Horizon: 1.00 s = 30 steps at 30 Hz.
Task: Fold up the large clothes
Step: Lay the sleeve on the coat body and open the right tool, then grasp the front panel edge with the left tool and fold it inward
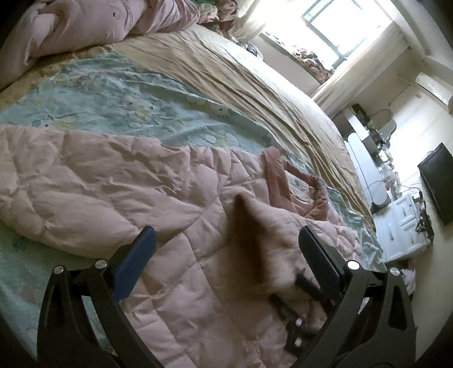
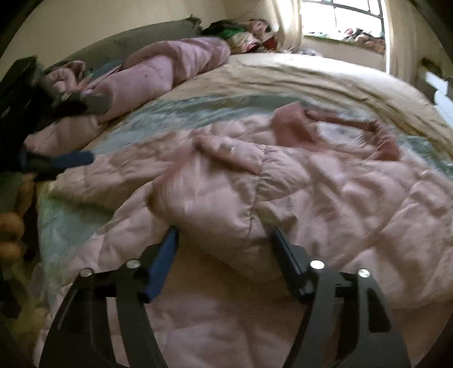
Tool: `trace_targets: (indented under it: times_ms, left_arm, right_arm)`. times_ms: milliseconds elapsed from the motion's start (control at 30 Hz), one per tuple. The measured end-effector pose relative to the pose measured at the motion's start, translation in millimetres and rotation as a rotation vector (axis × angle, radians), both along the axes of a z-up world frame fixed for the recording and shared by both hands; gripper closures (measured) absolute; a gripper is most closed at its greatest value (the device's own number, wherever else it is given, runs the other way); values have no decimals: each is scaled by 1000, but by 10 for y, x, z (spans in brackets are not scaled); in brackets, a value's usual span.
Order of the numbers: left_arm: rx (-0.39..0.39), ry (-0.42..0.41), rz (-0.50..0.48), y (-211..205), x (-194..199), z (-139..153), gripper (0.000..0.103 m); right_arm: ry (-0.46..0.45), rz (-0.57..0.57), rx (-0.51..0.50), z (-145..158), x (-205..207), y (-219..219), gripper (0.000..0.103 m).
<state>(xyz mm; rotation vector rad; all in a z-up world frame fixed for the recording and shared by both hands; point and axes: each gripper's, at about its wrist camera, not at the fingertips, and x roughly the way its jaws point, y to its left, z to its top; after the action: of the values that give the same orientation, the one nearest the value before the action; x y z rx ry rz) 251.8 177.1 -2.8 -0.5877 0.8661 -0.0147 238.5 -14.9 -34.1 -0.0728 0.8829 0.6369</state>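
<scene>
A large pink quilted puffer coat (image 1: 119, 181) lies spread on the bed; it also shows in the right wrist view (image 2: 325, 184). Its darker pink collar (image 1: 286, 181) points toward the far bed edge. My left gripper (image 1: 226, 235) is open just above the coat's body, holding nothing. My right gripper (image 2: 223, 232) has its jaws apart with a raised fold of the coat's sleeve (image 2: 215, 203) between them; the frame is blurred. The right gripper also shows in the left wrist view (image 1: 300, 297) under lifted pink fabric. The left gripper appears at the left edge of the right wrist view (image 2: 82, 130).
The bed has a pale green cartoon-print sheet (image 1: 127, 96) and a beige cover (image 1: 226, 65). A rolled pink duvet (image 2: 158, 70) lies at the head. A window (image 1: 337, 25), a white cabinet (image 1: 402, 226) and a dark screen (image 1: 438, 181) stand beyond the bed's right side.
</scene>
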Motion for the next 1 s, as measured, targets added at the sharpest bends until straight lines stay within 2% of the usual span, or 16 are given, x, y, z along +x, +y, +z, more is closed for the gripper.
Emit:
trace_targets:
  times_ms: [33,100,200,300,433,500,533,567,667,733,767,867,1000]
  left_arm:
    - [5,4,-5,-12,15,-19,9]
    - [0,20,-29,-65,53,-93,9]
    - [-4,41,-84,-200,120,-224,9]
    - [-21,68,-141,-369,223,-371,9]
    - [-80,74,-191,-579,377,-532,9]
    - [-67,74,-198,-664,434,-549,9]
    - [-33,82,-212,-763,481,-561,9]
    - [-8,87,-225,-825,510,-573,15]
    - [109,101,-267,-1077,563,-598,59]
    - [158,86,-285,-1152,550,-565,69]
    - [187,72,-289,-1165,532,-529,89]
    - [198,28,-288,-1099,456,-392,100]
    - [255,-23,-269,-983,293,-226,100]
  right_arm:
    - [5,5,2,-1,-20,5,25]
    - [22,16,22,16,-90,-10,22]
    - [40,7,73,146,-153,-182,22]
    - [17,-37,91,321,-169,-444,21]
    - [-42,-114,38,488,-228,-867,21]
    - [-56,-156,9,532,-242,-1076,21]
    - [-56,-176,5,547,-241,-1189,21]
    - [-60,-197,-3,571,-243,-1299,21]
    - [-83,-290,-25,652,-259,-1711,21]
    - [-89,-349,-29,678,-258,-1974,21]
    - [-88,-382,-32,689,-254,-2111,21]
    - [-94,-450,-40,712,-239,-2382,21]
    - [-82,-526,-62,721,-15,-2635,21]
